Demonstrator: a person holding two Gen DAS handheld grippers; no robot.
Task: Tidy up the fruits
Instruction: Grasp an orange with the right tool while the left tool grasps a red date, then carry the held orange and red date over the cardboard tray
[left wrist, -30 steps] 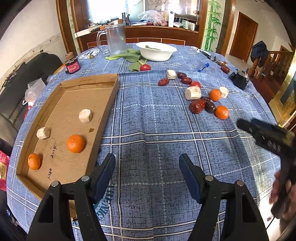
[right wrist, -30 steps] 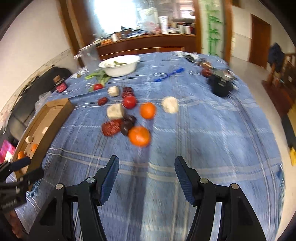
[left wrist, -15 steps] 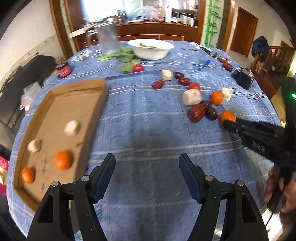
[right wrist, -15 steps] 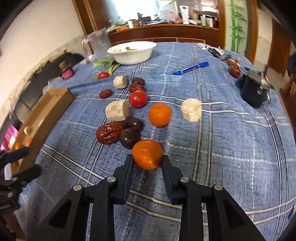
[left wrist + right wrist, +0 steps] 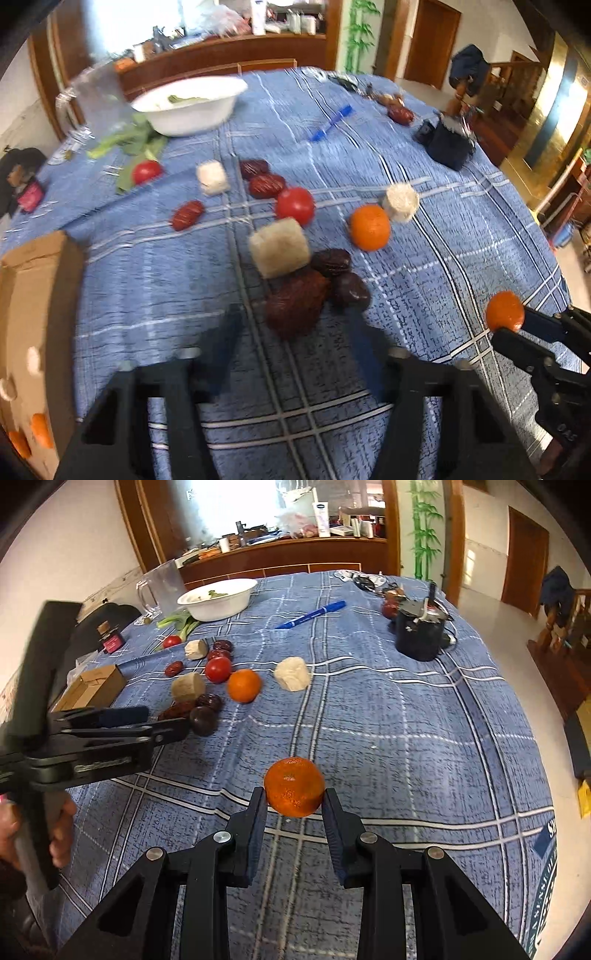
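My right gripper [image 5: 294, 798] is shut on an orange [image 5: 294, 786] and holds it clear of the fruit pile; the same orange [image 5: 504, 312] shows at the right of the left wrist view. My left gripper [image 5: 293, 325] is over the pile with its jaws closing. A large wrinkled red date [image 5: 295, 306] lies between its blurred fingertips, and the pads are still apart from it. Beside the date lie a dark date [image 5: 351, 291], a pale chunk [image 5: 279, 247], a tomato [image 5: 295, 205] and another orange [image 5: 369, 227]. The left gripper [image 5: 166, 723] also appears in the right wrist view.
A cardboard tray [image 5: 33, 295] at the left holds oranges [image 5: 37, 435] and pale chunks. Farther back stand a white bowl [image 5: 188, 107], a clear pitcher [image 5: 162, 587], a blue pen [image 5: 314, 614] and a black holder [image 5: 419, 633]. A person's hand [image 5: 61, 834] grips the left tool.
The left gripper swung right from the tray to the fruit pile and its jaws narrowed. The right gripper closed on an orange and drew it back from the pile.
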